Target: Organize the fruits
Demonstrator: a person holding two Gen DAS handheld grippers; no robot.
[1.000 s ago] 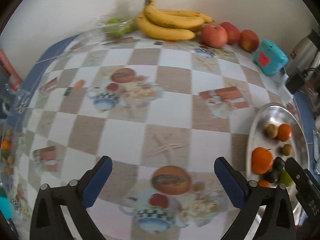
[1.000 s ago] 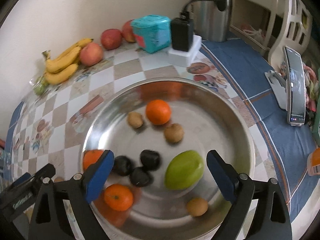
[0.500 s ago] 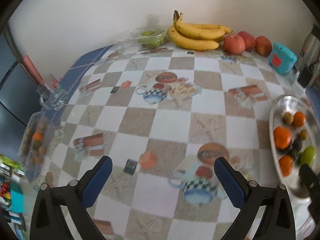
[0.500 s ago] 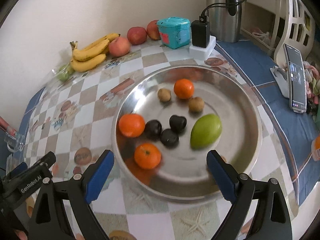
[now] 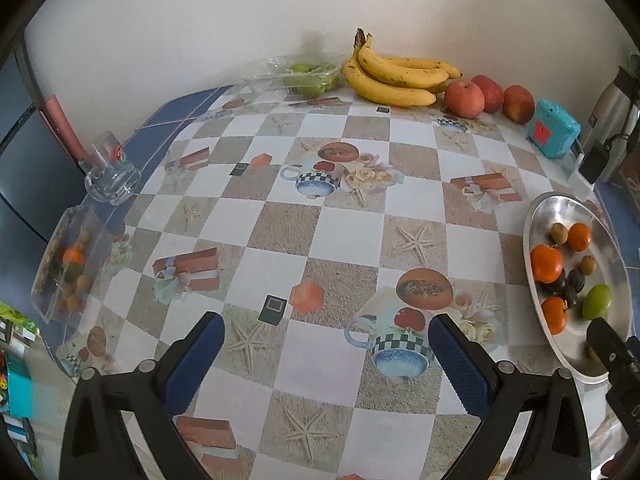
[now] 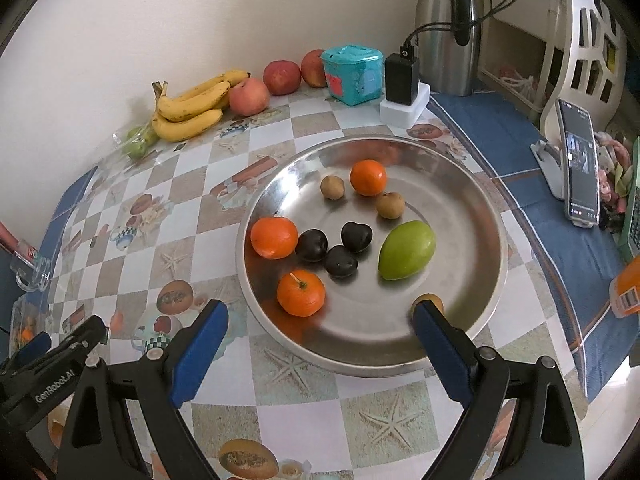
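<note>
Both grippers have pulled back from the metal tray (image 6: 494,248). The left gripper (image 5: 326,360) and right gripper (image 6: 320,344) are spread wide and empty. Judged: placement complete; next fruit pending.

The tray (image 6: 486,216) is shiny polished metal, the bench (image 5: 344,232) wears a glossy printed plastic cloth, the kettle (image 6: 444,28) is brushed steel, and the jaws carry textured blue pads.

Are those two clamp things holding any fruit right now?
No. The left gripper and the right gripper are both open and empty; the fruit lies loose in the metal tray.
</note>
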